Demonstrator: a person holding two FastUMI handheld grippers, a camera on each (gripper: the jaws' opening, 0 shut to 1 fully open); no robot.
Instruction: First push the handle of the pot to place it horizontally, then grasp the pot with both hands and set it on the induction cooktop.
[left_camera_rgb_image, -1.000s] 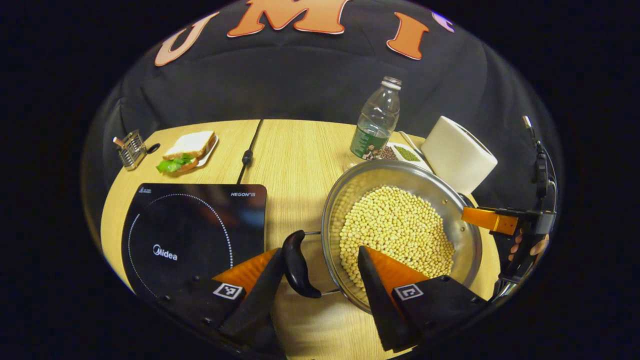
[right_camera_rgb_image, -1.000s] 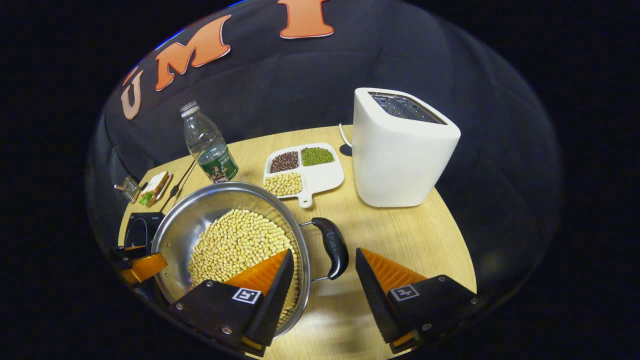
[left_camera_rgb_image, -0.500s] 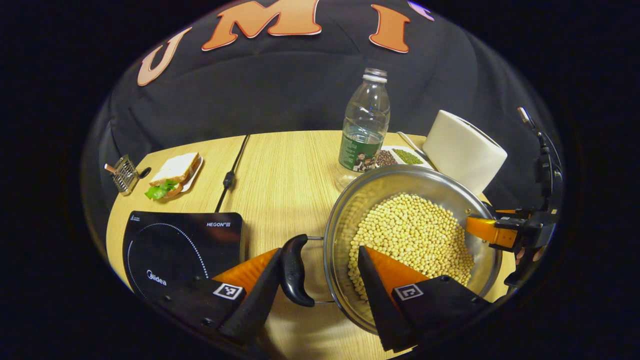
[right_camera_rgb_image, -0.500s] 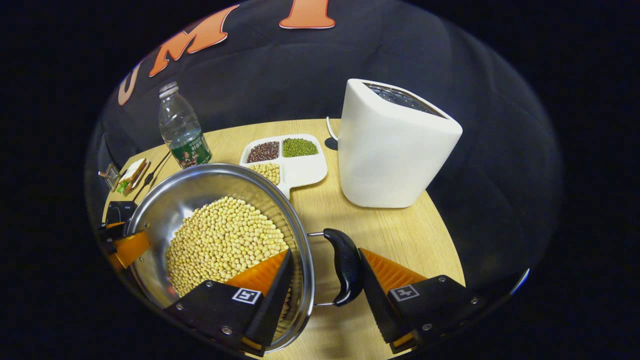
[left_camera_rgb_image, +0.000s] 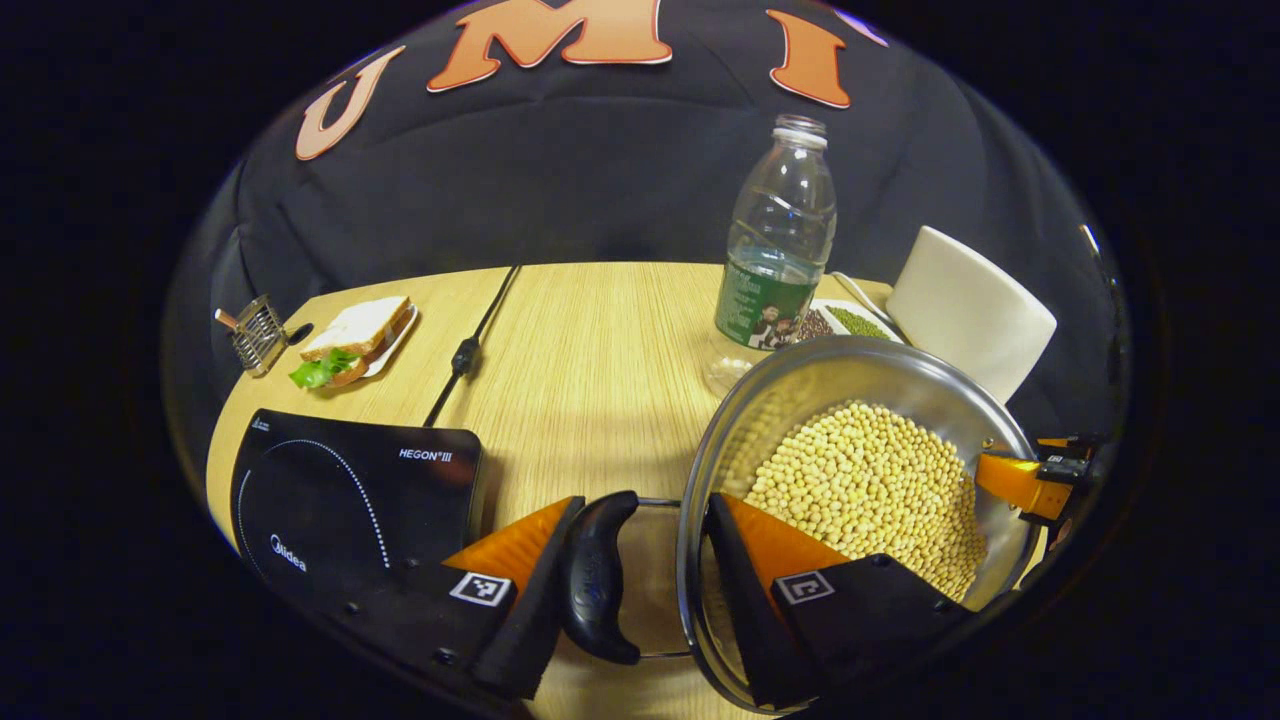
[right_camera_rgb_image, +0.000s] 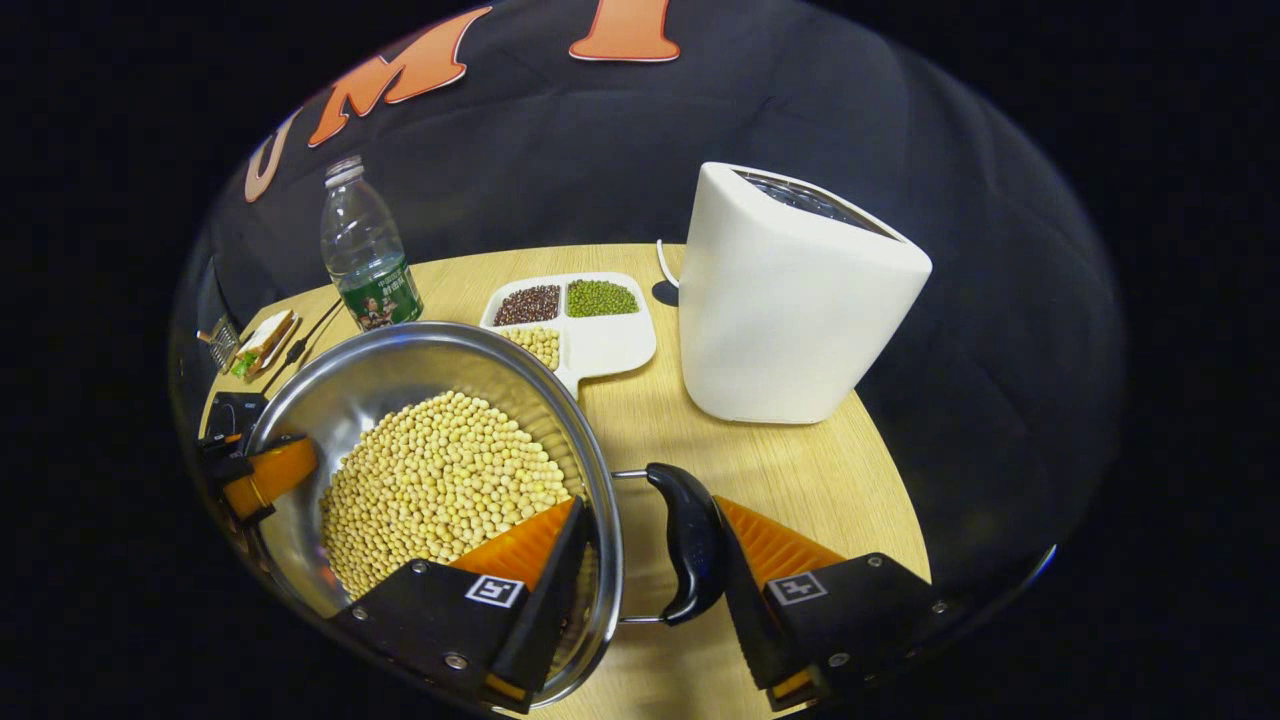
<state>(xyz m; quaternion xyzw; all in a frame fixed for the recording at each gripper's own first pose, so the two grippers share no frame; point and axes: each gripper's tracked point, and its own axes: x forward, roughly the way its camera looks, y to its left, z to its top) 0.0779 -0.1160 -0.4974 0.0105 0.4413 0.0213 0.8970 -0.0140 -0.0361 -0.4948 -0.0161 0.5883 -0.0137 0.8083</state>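
Pot (left_camera_rgb_image: 860, 470) heaped with soybeans (right_camera_rgb_image: 440, 490), sits right of cooktop (left_camera_rgb_image: 350, 490) on surface (left_camera_rgb_image: 590, 350), well apart from it. Left tool (left_camera_rgb_image: 640, 590) part-open, straddling left handle (left_camera_rgb_image: 597, 575) and rim, one finger inside pot; not clamped as far as I can see. Right tool (right_camera_rgb_image: 650, 590) same deal on right handle (right_camera_rgb_image: 690, 540) (outer finger touching it). Looks heavy, beans will slosh if tipped. Steel rim slick, so take black handles, lift level.

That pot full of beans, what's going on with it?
A person holds a gripper in each hand, one at each side handle of the pot. The left gripper straddles one black handle and the rim; the right gripper does likewise opposite. The cooktop sits bare nearby; the pot isn't on it yet.
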